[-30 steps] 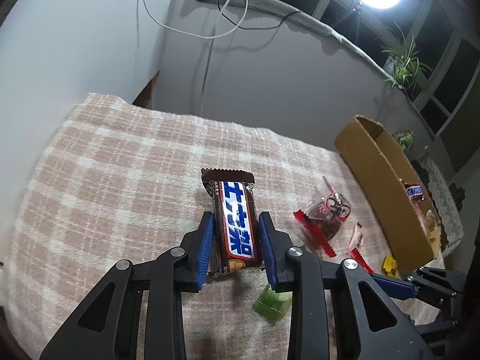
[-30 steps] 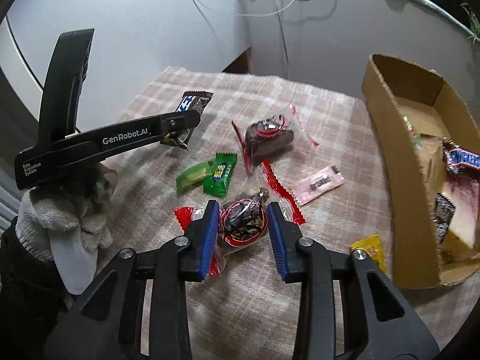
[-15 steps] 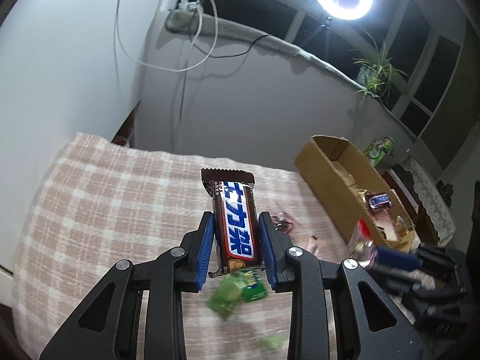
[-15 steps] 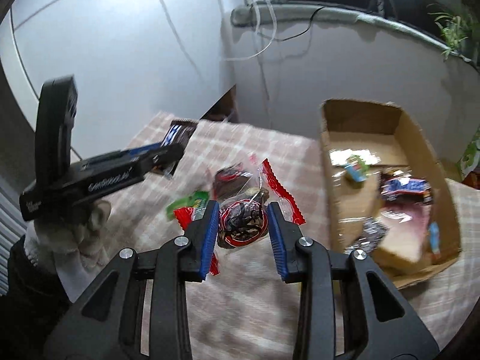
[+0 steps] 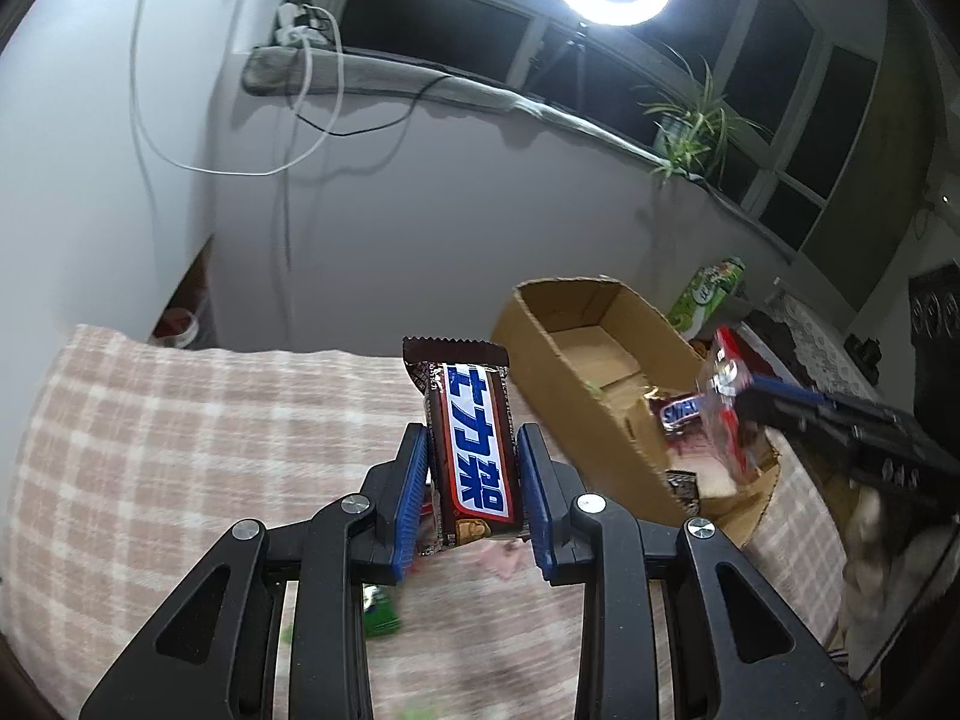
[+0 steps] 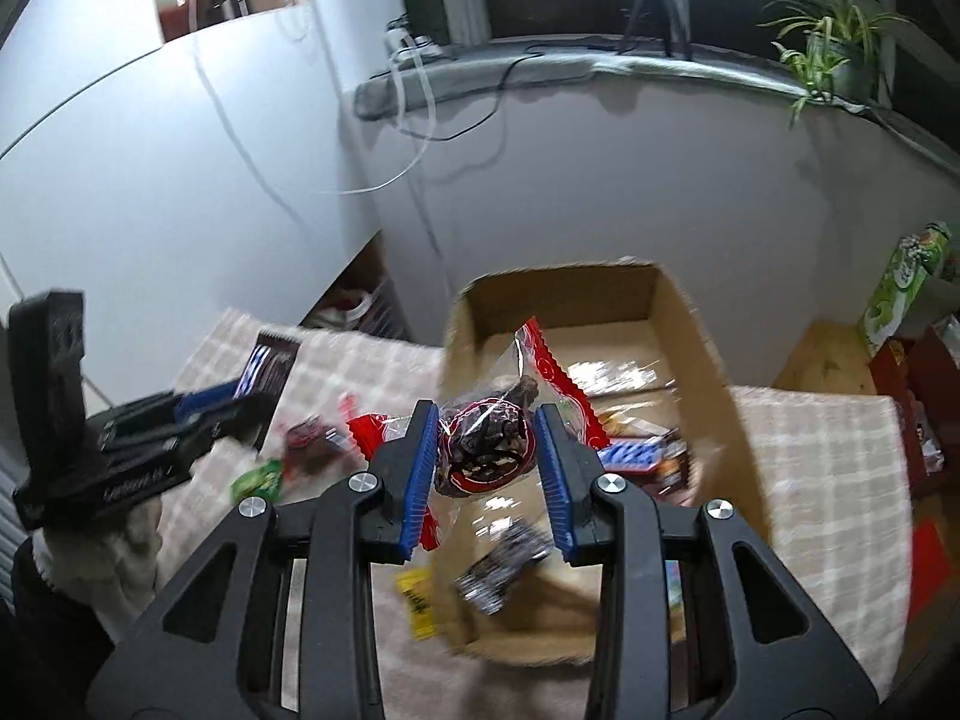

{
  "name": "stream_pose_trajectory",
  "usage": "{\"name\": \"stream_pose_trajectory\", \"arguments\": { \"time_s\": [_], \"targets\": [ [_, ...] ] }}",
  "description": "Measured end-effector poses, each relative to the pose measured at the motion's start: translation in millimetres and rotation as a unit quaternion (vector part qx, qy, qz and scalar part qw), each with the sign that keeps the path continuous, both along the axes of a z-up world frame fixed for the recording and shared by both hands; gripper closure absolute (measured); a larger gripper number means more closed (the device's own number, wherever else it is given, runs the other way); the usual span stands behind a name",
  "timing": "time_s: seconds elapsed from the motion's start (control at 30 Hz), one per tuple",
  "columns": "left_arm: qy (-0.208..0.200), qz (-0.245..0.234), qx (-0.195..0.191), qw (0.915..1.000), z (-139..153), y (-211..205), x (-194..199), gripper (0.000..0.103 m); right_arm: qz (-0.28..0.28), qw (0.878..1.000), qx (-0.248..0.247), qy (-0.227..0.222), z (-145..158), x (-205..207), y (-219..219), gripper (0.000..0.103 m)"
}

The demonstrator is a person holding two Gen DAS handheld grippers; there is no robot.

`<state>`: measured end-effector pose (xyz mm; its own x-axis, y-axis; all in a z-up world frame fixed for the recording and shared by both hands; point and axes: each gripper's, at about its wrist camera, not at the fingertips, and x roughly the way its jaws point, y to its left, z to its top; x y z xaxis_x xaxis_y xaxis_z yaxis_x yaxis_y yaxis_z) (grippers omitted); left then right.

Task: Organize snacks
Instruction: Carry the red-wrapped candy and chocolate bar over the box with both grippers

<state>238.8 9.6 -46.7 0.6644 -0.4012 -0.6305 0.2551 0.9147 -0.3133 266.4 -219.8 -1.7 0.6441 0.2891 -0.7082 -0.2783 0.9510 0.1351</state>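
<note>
Aloft, both hand-held grippers: left hand-held gripper [image 5: 473, 480] clamping chocolate bar [image 5: 471, 444], right hand-held gripper [image 6: 485, 450] over cardboard box [image 6: 708, 348].

The left gripper [image 5: 473, 480] is clamped on a chocolate bar [image 5: 471, 444]; the right gripper [image 6: 485, 447] is clamped on a clear red-edged snack packet [image 6: 489, 444], both angled downward.

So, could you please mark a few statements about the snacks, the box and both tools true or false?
1. The left tool grips a brown chocolate bar. True.
2. The right tool is empty. False: it grips a clear red-edged snack packet.
3. The cardboard box already holds snacks. True.
4. The tablecloth is plain blue. False: it is pink-beige plaid.
</note>
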Motion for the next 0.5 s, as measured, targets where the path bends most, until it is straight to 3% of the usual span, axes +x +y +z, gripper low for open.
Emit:
{"name": "stream_pose_trajectory", "arguments": {
  "time_s": [0.5],
  "targets": [
    [-0.005, -0.068, 0.013, 0.9976, 6.8, -85.5, 16.9, 0.075, -0.041, 0.999, 0.016, 0.019, -11.3, 71.4, -50.9, 0.069]
  ]
}}
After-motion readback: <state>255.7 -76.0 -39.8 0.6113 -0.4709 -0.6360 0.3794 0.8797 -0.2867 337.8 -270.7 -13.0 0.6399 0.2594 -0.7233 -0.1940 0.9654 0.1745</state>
